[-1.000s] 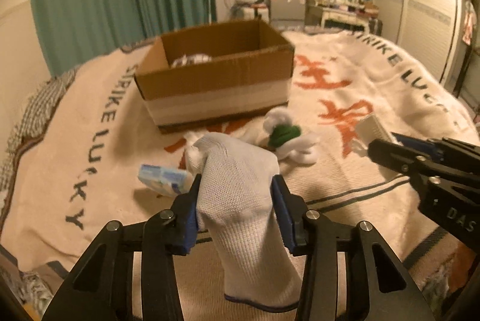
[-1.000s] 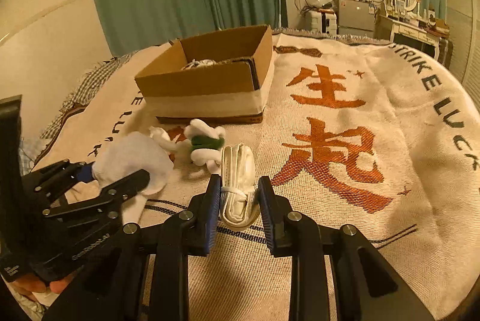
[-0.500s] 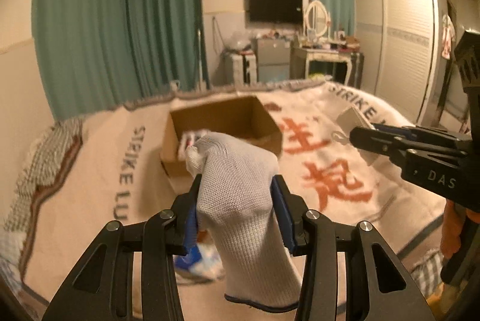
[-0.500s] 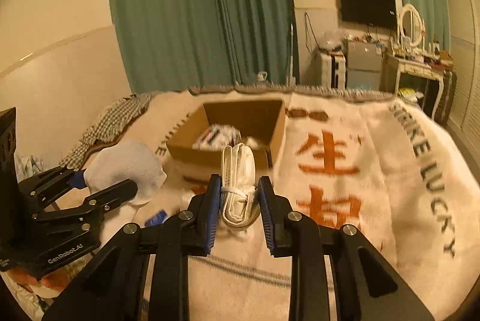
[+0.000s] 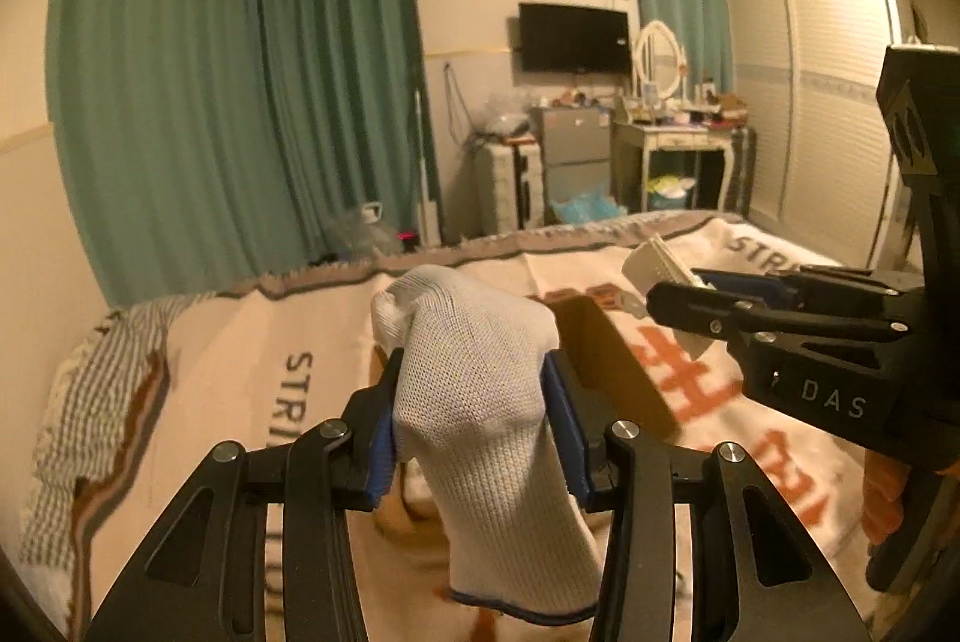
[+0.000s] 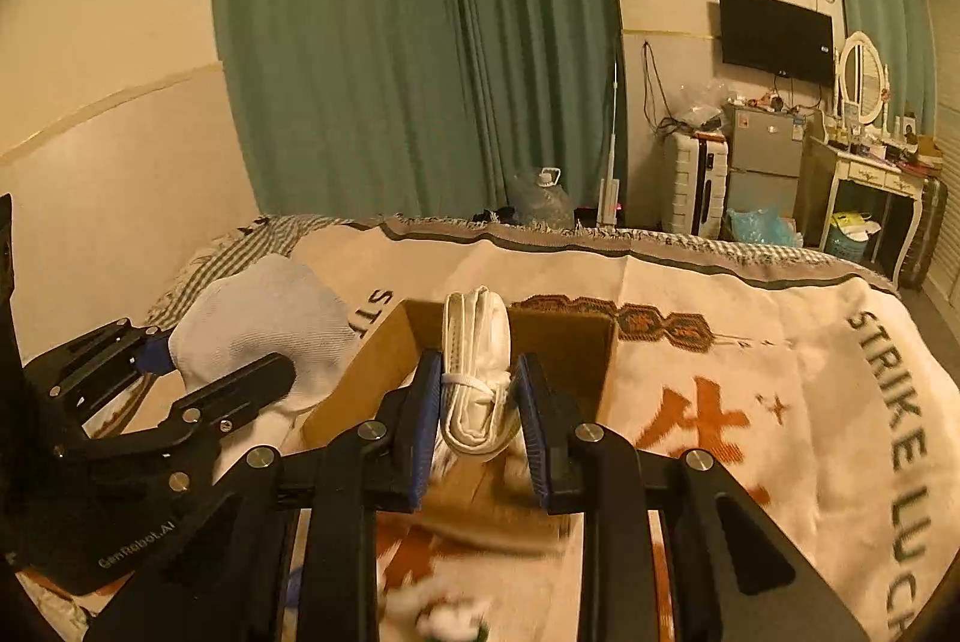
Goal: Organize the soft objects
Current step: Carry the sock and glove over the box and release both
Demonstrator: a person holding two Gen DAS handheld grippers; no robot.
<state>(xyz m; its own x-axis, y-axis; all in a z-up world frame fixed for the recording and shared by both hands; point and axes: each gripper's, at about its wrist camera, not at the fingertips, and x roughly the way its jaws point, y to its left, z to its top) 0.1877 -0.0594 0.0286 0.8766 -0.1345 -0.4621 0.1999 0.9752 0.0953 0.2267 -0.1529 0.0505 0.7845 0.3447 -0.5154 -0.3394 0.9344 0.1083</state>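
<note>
Carrying is the step in hand: both loads are up off the blanket (image 6: 780,342) and on their way to the cardboard box (image 6: 558,342). The left gripper (image 5: 474,414) has its jaws pinching a white knit glove (image 5: 480,402), whose cuff hangs below them. The right gripper (image 6: 474,420) pinches a folded white bundle (image 6: 477,360), upright between its jaws, with the box lying just beyond and below. Next, I judge, each gripper must come over the opening, dip inside, then part its jaws so nothing catches the rim.
</note>
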